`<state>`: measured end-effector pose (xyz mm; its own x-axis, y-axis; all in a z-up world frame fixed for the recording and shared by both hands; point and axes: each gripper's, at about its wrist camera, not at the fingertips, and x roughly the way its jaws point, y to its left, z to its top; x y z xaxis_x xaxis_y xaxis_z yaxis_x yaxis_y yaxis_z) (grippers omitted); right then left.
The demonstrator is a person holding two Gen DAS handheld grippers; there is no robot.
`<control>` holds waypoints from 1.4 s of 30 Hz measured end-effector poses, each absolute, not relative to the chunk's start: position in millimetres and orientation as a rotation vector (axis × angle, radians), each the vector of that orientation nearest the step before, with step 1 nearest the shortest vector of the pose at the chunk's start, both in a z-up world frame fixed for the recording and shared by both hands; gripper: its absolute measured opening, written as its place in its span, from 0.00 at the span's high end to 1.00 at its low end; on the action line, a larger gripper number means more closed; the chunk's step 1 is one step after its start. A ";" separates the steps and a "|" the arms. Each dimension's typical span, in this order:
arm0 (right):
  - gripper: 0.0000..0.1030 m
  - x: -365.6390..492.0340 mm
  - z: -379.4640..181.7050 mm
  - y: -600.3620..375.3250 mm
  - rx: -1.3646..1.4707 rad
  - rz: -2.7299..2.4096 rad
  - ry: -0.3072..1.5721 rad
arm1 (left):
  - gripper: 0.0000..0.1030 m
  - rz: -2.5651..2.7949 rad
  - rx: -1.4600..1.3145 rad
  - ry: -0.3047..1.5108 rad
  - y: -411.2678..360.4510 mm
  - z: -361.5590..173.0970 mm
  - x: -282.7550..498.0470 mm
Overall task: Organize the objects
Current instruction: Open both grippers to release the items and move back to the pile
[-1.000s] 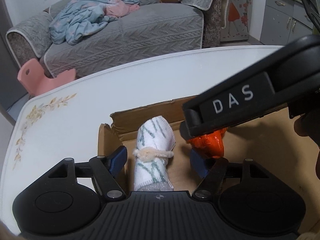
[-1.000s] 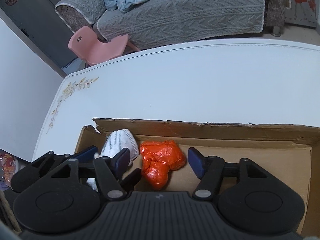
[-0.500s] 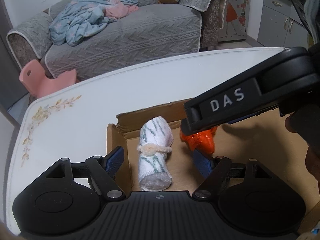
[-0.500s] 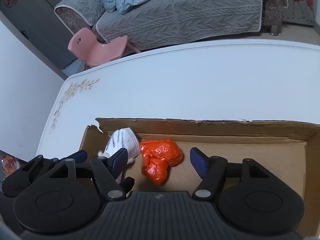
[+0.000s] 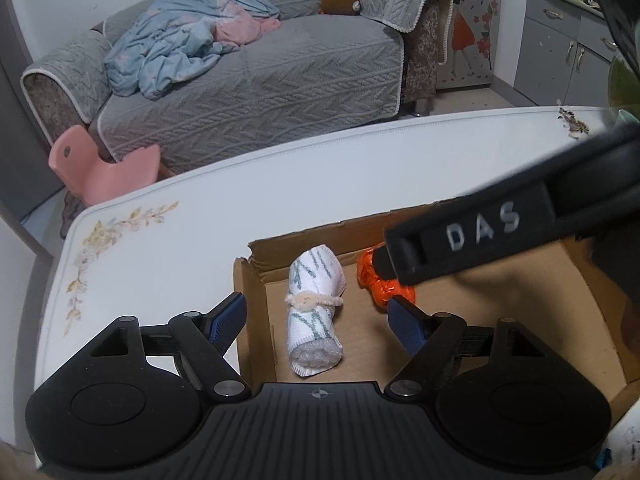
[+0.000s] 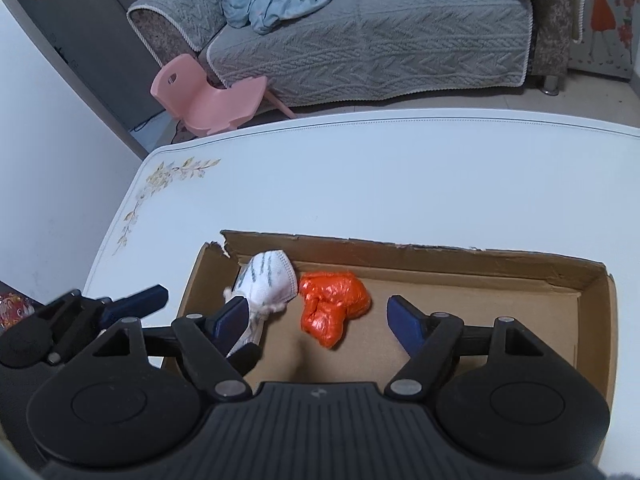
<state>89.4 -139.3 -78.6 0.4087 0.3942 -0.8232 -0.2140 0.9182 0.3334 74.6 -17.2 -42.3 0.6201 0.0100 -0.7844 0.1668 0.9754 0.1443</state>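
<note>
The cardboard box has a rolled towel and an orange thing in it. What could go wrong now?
1. The left tool straddles the cardboard box wall, one finger outside, so a careless pull might snag and drag the box.
2. The rolled towel and orange bag lie nearly touching; the two tools, jaws opening, hang close together above and could bump.

Right gripper over an open cardboard box on a white table, jaws opening with nothing pressed between them, orange crinkled plastic bundle beside rolled white cloth, left gripper at left, grey sofa, pink chair.
</note>
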 end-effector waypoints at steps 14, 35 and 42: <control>0.16 35.6 -35.3 -141.4 0.033 0.381 0.992 | 0.19 -0.082 0.153 0.935 -6.9 6.0 20.2; 0.05 -67.0 -21.5 -187.2 -0.033 0.406 0.972 | 0.09 0.010 0.038 1.075 22.0 0.8 -99.0; 0.03 -98.8 -54.2 -219.9 -0.011 0.322 1.099 | 0.09 0.066 0.022 1.198 24.7 -42.0 -121.0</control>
